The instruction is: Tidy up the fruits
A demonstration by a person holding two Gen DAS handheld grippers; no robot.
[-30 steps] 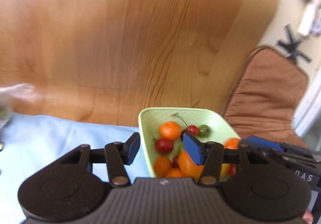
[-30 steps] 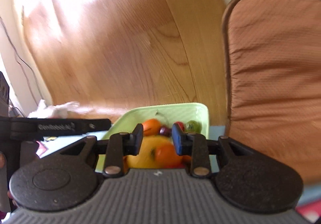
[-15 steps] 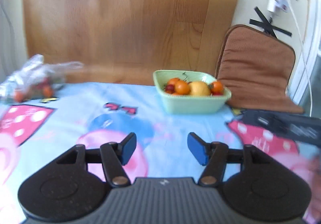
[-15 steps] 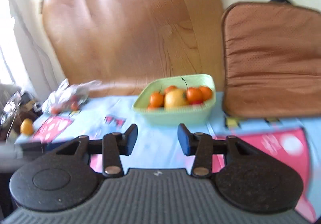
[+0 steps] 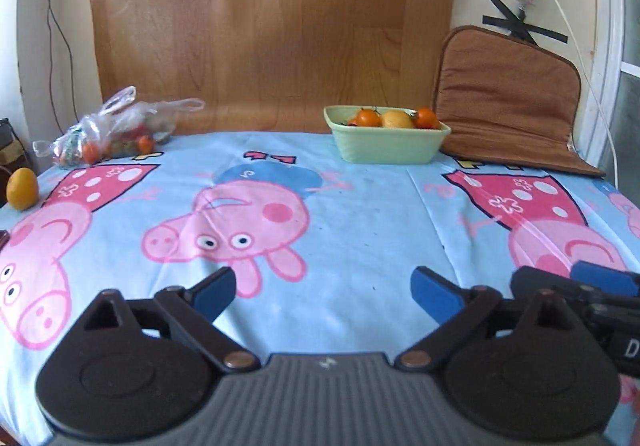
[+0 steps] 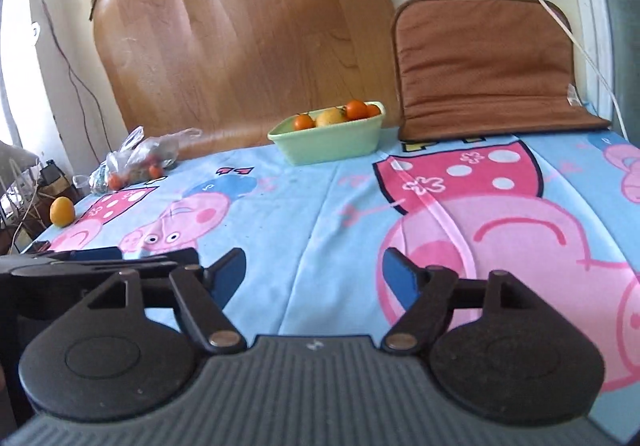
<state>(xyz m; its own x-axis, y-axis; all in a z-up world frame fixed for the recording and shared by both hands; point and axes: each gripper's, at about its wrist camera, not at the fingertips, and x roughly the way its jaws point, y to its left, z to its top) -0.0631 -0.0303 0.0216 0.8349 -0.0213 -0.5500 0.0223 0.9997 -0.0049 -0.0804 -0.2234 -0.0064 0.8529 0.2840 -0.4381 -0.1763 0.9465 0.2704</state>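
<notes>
While both tools hang low over the near part of the cartoon-pig tablecloth (image 5: 360, 214), the left gripper (image 5: 322, 292) has its 2 blue-padded fingers (image 5: 214, 292) spread wide with nothing between them. Beside it on the right, the right gripper (image 6: 314, 272) is spread nearly as wide and is likewise empty.

At the far edge of the cloth, right of centre, sits a pale green bowl (image 5: 386, 146) piled with orange tomatoes (image 5: 368, 118) and 1 yellow fruit (image 5: 396, 119). Just to its right a brown cushion (image 5: 508, 94) leans against the wall, its lower part lying on the cloth. Far left, a clear plastic bag (image 5: 116, 126) holds more small red and orange fruit. Nearer than the bag, at the cloth's left edge, stands 1 loose yellow-orange fruit (image 5: 22, 188), well apart from the bowl. Behind everything, a wood-grain board (image 5: 272, 26) covers the wall.
</notes>
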